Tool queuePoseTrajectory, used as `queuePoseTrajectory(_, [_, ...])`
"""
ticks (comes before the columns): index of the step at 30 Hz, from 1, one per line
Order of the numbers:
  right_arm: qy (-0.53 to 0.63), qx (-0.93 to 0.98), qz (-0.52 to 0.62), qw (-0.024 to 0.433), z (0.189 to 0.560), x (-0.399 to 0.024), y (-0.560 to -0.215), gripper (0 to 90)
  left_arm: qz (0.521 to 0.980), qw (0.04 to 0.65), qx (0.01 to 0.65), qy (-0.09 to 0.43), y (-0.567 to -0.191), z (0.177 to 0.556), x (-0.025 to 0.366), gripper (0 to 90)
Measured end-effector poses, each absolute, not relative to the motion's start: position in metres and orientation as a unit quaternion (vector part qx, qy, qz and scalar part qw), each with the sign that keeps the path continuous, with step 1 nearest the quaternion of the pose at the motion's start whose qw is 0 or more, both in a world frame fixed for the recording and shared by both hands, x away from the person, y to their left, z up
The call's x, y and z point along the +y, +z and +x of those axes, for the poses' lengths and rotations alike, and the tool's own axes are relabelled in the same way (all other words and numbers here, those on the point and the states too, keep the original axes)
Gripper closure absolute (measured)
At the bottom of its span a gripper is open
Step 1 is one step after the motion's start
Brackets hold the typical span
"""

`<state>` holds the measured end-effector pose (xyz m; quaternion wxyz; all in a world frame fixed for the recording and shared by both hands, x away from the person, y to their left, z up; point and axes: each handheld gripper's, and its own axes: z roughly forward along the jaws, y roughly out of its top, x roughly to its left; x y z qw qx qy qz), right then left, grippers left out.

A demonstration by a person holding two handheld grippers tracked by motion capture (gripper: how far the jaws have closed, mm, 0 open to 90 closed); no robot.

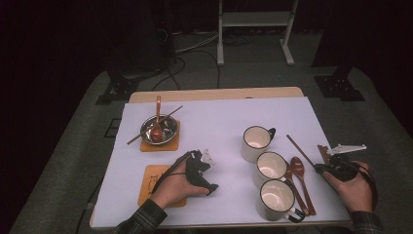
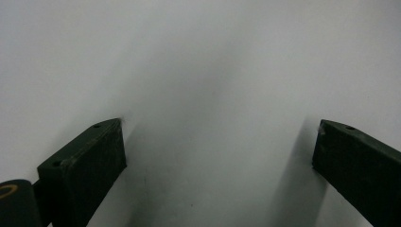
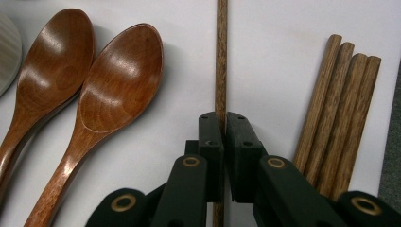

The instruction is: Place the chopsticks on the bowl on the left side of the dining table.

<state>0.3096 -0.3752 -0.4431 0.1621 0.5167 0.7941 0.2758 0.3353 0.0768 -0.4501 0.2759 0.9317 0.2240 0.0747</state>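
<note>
In the right gripper view, my right gripper (image 3: 224,125) is shut on a single dark wooden chopstick (image 3: 221,56) that lies on the white table cover. To its left lie two brown wooden spoons (image 3: 120,80), and to its right a bundle of several chopsticks (image 3: 340,109). In the high view the right gripper (image 1: 324,163) is at the table's right edge, with the chopstick (image 1: 299,148) running away from it to the upper left. My left gripper (image 1: 209,173) rests at the table's middle front. Its jaws stand wide apart, and my left gripper (image 2: 220,142) is open over bare white cover.
Three white mugs (image 1: 270,165) stand in a diagonal row right of centre, with the spoons (image 1: 298,168) beside them. A metal bowl (image 1: 158,129) holding a spoon and a chopstick sits on an orange coaster at the back left. Another orange coaster (image 1: 152,176) lies under the left hand.
</note>
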Motion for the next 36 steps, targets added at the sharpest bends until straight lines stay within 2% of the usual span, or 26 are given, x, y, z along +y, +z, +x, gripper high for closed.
queuePoseTrajectory(22, [0.294,0.781,0.527,0.159,0.314,-0.375,-0.435,85.0,0.932,0.276,0.224,0.075,-0.450,0.335,0.077,2.2])
queuePoseTrajectory(36, [0.315,0.771,0.526,0.174,0.320,-0.376,-0.423,85.0,0.931,0.279,0.224,0.075,-0.450,0.335,0.077,2.2])
